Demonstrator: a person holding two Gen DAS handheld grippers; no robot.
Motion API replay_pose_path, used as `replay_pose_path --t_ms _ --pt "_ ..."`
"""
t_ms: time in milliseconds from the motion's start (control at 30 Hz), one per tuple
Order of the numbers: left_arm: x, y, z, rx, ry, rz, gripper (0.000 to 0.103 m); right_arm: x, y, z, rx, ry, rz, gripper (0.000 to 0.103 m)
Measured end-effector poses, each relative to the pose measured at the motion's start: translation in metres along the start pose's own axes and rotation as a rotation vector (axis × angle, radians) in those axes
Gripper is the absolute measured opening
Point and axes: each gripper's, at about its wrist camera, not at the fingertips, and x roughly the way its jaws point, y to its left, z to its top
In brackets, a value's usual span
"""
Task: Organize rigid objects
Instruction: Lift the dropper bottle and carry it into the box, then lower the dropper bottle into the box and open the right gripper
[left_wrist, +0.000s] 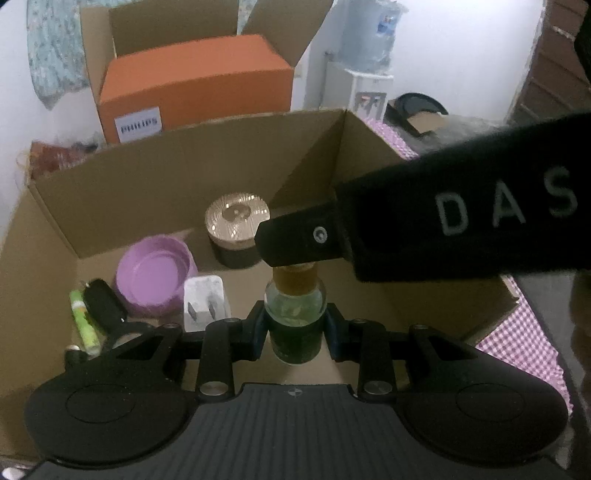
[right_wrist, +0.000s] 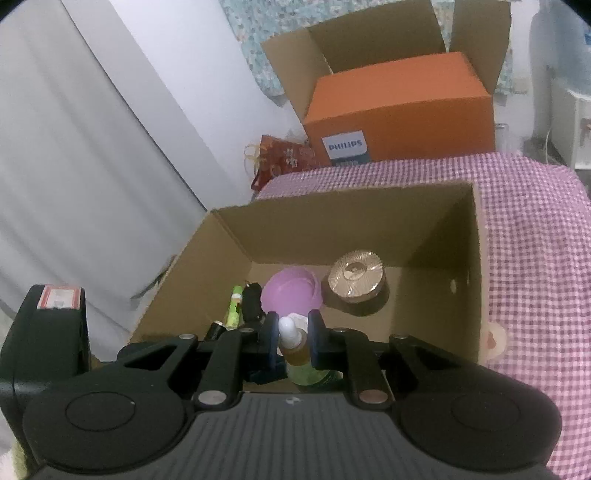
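A small glass dropper bottle (left_wrist: 295, 317) with a dark green label, gold collar and white bulb (right_wrist: 286, 326) hangs over the open cardboard box (left_wrist: 184, 155). My left gripper (left_wrist: 295, 326) is shut on the bottle's body, its blue pads pressing both sides. From the right, my right gripper (left_wrist: 295, 243) reaches over the bottle's top. In the right wrist view that gripper (right_wrist: 293, 334) is shut on the bottle's (right_wrist: 297, 360) neck, just below the bulb. The left gripper's fingers (right_wrist: 264, 376) show beneath it.
In the box (right_wrist: 332, 201) lie a purple bowl (left_wrist: 155, 273), a gold-lidded jar (left_wrist: 236, 221), a white plug charger (left_wrist: 205, 299), a green tube (left_wrist: 83, 317) and a black object (left_wrist: 103, 302). Behind stands an orange Philips box (left_wrist: 195, 85) in a larger carton. A pink checked cloth (right_wrist: 535, 258) covers the table.
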Motion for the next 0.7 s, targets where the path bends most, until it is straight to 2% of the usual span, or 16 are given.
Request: replay_pose_path --t_ms 400,700 --pt "0.016 0.011 0.007 -0.038 0.076 -0.042 0.031 0.010 -0.006 -0.002 0.027 0.037 -0.015 0.018" --pt "0.023 0.020 0.006 -0.108 0.123 -0.073 0.032 0.017 -0.010 -0.006 0.044 0.068 -0.013 0.018"
